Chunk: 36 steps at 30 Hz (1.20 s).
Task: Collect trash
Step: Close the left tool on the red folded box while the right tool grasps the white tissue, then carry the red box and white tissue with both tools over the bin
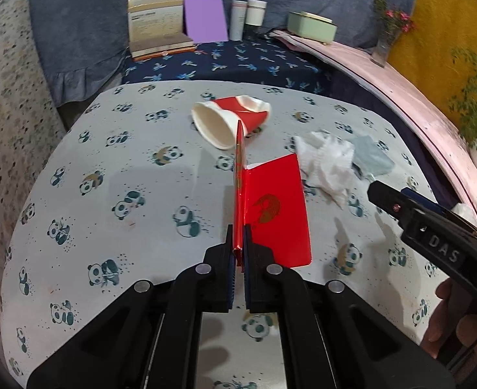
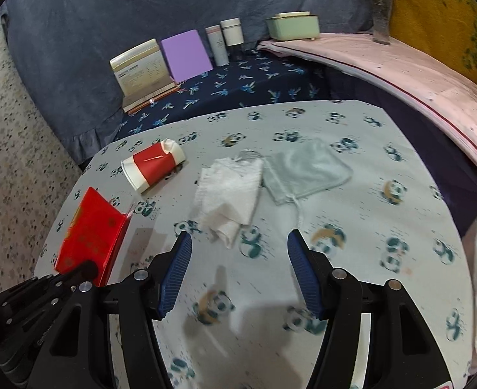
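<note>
Left gripper clamps red card at frame center; right gripper spread wide, empty, w/ crumpled tissue just above it.

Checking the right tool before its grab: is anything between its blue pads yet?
No: the right tool stands open over bare panda-print cloth, short of the crumpled white tissue.

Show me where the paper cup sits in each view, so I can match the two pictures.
Left wrist: paper cup lies on its side at upper centre, just beyond the red packet held by the left gripper.
Right wrist: cup at left of centre, beyond the packet.
Shared landmark: the white tissue, right of the cup in both.
</note>
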Each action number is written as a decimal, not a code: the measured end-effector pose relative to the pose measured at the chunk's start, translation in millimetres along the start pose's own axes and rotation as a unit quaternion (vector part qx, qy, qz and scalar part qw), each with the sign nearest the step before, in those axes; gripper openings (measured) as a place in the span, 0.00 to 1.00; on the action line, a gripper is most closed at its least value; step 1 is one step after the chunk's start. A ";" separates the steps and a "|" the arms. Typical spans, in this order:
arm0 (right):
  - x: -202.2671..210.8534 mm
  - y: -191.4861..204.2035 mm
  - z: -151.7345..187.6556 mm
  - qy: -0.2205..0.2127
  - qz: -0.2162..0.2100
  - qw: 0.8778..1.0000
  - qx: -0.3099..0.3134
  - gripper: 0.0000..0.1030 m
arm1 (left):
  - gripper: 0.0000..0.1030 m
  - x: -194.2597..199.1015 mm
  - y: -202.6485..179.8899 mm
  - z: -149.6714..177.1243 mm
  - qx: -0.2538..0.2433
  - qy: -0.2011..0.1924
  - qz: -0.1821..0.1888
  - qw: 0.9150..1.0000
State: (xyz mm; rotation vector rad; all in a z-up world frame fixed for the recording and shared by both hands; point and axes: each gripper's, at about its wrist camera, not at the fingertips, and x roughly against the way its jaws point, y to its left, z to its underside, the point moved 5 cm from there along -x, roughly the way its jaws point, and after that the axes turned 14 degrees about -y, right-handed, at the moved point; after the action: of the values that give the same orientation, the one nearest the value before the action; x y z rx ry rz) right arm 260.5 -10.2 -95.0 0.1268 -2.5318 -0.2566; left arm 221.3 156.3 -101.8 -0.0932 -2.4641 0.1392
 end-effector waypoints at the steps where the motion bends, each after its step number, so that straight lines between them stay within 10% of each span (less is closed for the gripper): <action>1: -5.6 3.3 -0.7 0.002 -0.001 1.000 0.003 0.57 | 0.03 -1.6 2.9 0.0 0.003 0.001 -0.001 1.000; 6: -34.7 13.4 0.1 0.013 0.001 1.000 0.011 0.54 | 0.04 -8.6 11.4 0.3 0.009 0.003 -0.005 1.000; 14: -47.3 6.0 12.9 0.034 0.003 0.999 0.005 0.07 | 0.03 -13.2 7.3 2.4 0.001 0.007 0.000 1.000; 26: 61.6 -42.3 -4.4 -0.042 0.016 0.998 -0.044 0.04 | 0.03 15.7 -53.9 6.6 -0.031 -0.004 0.051 0.998; 36: 170.7 -142.0 7.1 -0.093 0.111 0.985 -0.093 0.04 | 0.03 45.1 -166.3 28.4 -0.103 0.004 0.134 0.986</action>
State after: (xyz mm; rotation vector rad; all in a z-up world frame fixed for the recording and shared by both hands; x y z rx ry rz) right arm 120.5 -172.9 -37.4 -0.2618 -2.6611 -0.4302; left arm 163.0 -6.2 -75.5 -0.5132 -2.4403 -0.0013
